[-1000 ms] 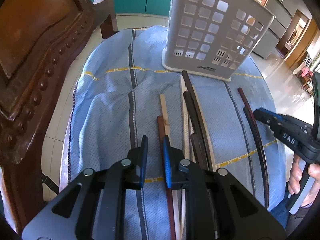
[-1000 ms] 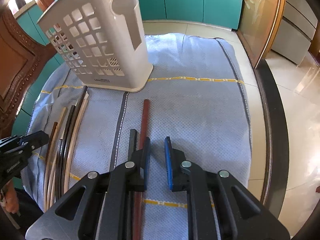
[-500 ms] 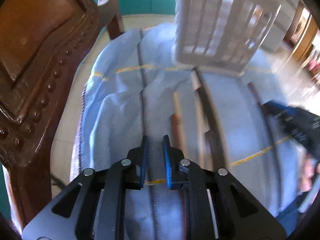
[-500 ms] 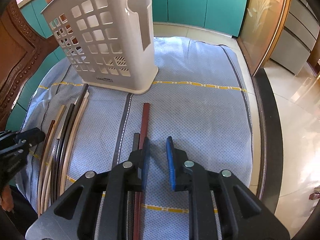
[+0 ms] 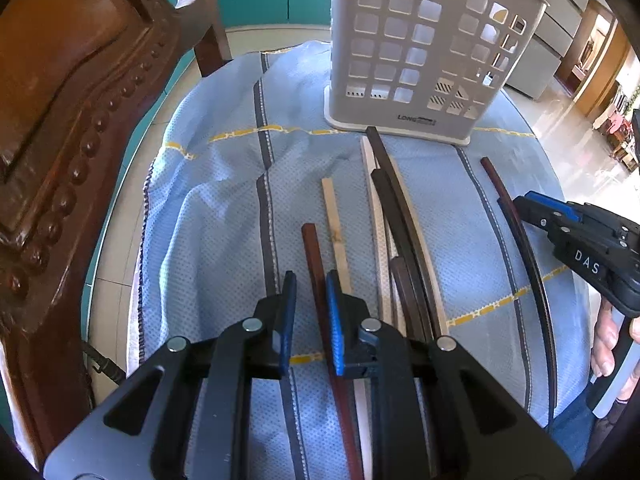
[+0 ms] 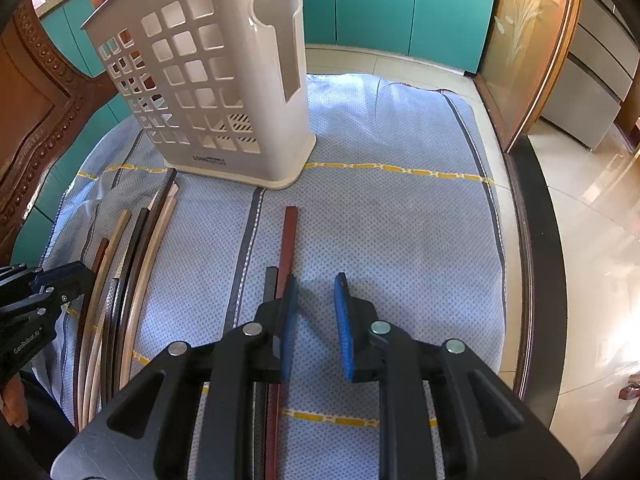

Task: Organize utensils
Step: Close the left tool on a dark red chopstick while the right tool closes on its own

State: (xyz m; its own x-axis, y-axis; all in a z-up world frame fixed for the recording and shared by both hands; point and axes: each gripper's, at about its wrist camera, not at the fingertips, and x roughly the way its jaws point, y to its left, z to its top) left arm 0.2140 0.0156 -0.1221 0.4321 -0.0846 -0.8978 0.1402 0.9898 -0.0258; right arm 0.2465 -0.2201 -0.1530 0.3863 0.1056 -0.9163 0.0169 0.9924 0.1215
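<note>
Chopsticks lie scattered on a blue cloth that covers the table, in front of a white perforated utensil holder standing upright at the far side. The main group of chopsticks, dark and pale mixed, runs lengthwise from just before the holder's base toward the camera. A reddish-brown chopstick lies at the left of this group, with a pale wooden chopstick just beside it.

Left gripper: jaws parted by a narrow gap, gripping nothing. The reddish-brown chopstick shows through the gap, lying on the cloth below; the pads do not press on it.

Right gripper: jaws have just been opening and stand parted, with bare cloth between them. A second red-brown chopstick and a black chopstick lie side by side, passing under its left finger.

A carved wooden chair stands at the table's left edge.
</note>
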